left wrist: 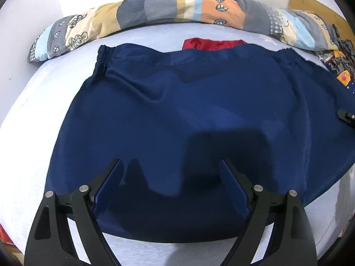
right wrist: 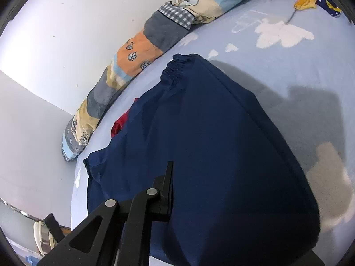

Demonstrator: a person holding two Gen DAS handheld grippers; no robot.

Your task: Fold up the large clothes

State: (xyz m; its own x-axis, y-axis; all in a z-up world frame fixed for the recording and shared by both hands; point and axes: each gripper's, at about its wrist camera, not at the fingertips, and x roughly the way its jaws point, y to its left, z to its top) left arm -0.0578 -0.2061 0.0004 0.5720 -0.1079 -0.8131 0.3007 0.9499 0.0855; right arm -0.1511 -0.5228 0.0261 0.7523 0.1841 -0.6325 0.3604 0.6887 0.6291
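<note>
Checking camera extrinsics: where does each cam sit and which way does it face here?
Left wrist: on the left gripper, angled down across the navy garment toward the patchwork quilt roll and wall; both its fingers show, spread wide with nothing held.
Right wrist: on the right gripper, tilted, looking along the garment's right side toward its elastic waistband; only one finger shows, the lifted cloth covering the other.
Shared: garment, quilt roll, red cloth, light blue bedsheet.

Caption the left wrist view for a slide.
Open left gripper hovers over a navy garment spread on a pale blue bed.
</note>
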